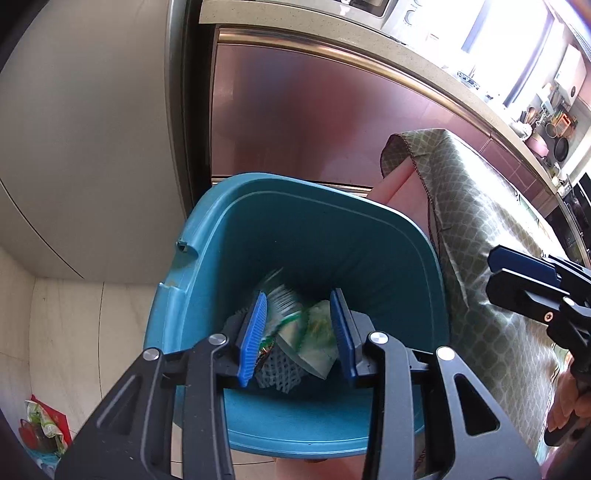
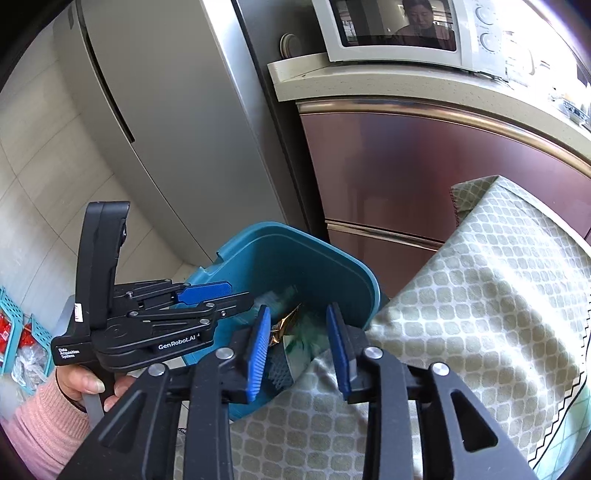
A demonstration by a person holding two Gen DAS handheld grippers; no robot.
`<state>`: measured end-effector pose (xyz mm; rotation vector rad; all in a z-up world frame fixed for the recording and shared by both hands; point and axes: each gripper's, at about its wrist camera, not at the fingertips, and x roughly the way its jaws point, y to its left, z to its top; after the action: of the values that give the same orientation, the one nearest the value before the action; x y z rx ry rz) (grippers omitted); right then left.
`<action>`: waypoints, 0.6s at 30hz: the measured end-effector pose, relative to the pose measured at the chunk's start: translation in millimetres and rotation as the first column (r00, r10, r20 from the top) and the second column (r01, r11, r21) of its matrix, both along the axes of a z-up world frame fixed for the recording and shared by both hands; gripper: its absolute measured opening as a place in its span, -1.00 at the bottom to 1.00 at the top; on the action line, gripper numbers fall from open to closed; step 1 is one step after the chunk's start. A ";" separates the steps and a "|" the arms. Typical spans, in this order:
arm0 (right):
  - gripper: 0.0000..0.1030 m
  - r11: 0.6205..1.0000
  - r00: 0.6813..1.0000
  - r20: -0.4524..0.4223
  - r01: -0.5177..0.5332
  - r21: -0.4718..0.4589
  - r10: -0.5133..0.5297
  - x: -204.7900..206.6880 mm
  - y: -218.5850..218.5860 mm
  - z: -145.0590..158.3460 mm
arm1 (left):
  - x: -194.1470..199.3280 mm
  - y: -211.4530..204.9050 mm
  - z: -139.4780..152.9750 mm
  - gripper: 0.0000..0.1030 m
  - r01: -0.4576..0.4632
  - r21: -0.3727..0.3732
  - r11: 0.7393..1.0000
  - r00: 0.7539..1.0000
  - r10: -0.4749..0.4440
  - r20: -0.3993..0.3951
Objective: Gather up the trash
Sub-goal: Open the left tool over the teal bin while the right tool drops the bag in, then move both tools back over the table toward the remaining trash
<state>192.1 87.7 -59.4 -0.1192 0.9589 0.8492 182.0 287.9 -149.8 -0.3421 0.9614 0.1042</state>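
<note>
Left wrist, wrapper (image 1: 284, 306) below open left gripper (image 1: 299, 332)

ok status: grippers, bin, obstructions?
Left gripper open over teal bin. Right gripper open, empty. Wrappers in bin. Tablecloth alongside, nothing blocking.

A home kitchen. Ahead of the right gripper (image 2: 299, 347) stands a tall grey steel refrigerator (image 2: 166, 110) beside glossy maroon cabinet fronts (image 2: 406, 177) under a speckled beige stone counter (image 2: 388, 88), which carries a white microwave oven (image 2: 399, 33). Far right of the left gripper (image 1: 299, 332), dark frying pans (image 1: 561, 147) hang by a bright window (image 1: 509, 44).
</note>
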 end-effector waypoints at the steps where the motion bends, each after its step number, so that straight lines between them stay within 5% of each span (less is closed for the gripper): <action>1: -0.42 1.000 1.000 -0.001 0.000 0.005 0.000 -0.4 -1.6 0.5 | 0.7 -1.3 0.4 -0.32 0.000 0.001 1.000 1.000 0.000 0.003; 11: -0.37 0.997 1.000 0.027 -0.003 0.081 0.001 -24.7 -33.2 19.7 | -21.0 -14.8 29.3 -0.26 0.020 0.012 1.000 0.996 -0.021 0.089; 18: -0.26 0.988 0.992 0.110 0.042 0.148 -0.059 -61.2 -89.5 51.5 | -41.0 -55.9 74.7 -0.13 0.126 0.012 0.992 0.964 -0.126 0.236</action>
<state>130.9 -1.8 -8.0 -0.0173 0.7868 0.8538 141.0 232.0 -75.1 -0.2881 0.7447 -0.0539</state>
